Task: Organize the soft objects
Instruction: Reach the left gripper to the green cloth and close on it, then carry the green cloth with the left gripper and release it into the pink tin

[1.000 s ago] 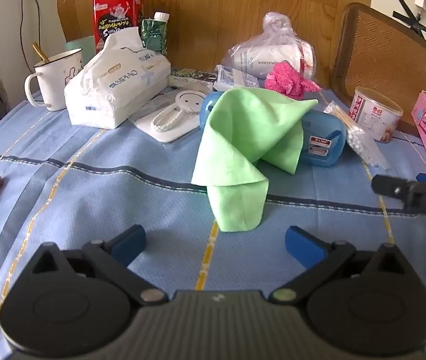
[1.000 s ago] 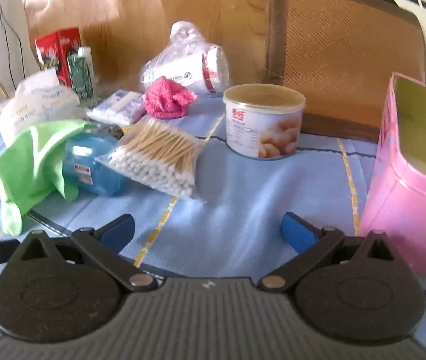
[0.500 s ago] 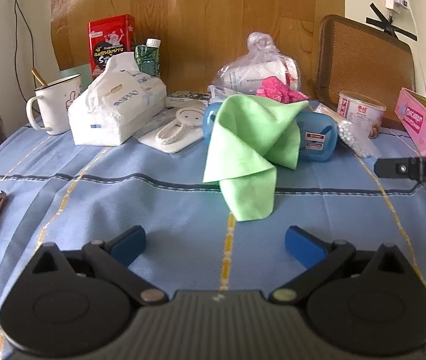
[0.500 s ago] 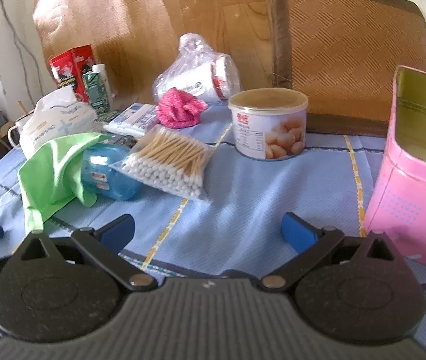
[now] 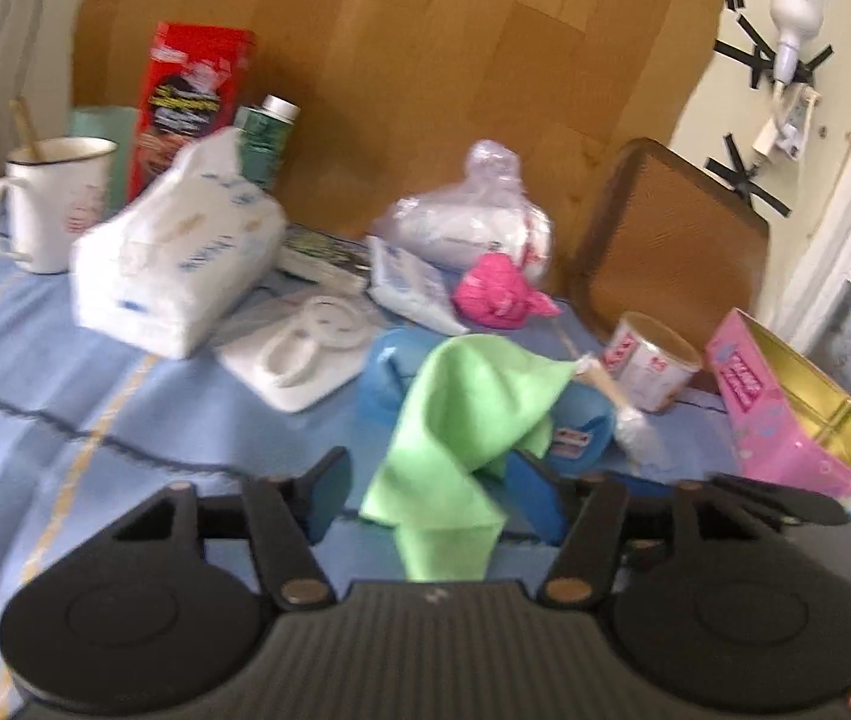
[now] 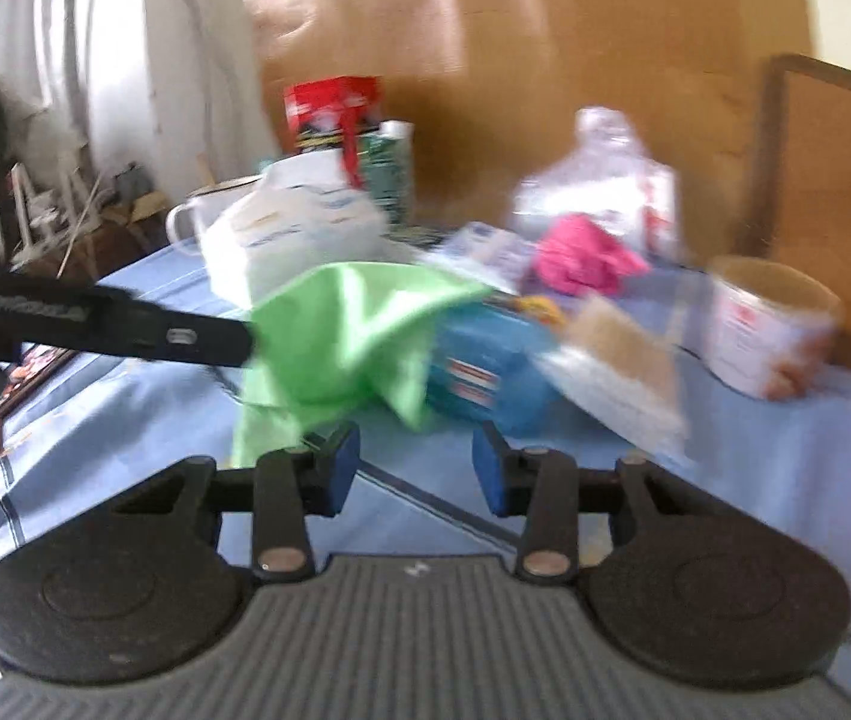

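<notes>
Green cloth (image 5: pixel 461 420) lay draped over a blue box (image 5: pixel 581 420) on the counter (image 5: pixel 35 372), its lower end between the closing, not yet gripping left gripper (image 5: pixel 434 495). Right gripper (image 6: pixel 416 471) closing, empty.

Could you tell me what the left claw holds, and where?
Nothing yet: the left claw is closing around the lower end of the green cloth, pads not pressing.

Both wrist cameras sit low and close over the blue tablecloth (image 5: pixel 35 372), tilted down along their fingers toward the wooden wall. Both share the green cloth (image 5: pixel 467 396) (image 6: pixel 353 324), the right view from farther right.
</notes>
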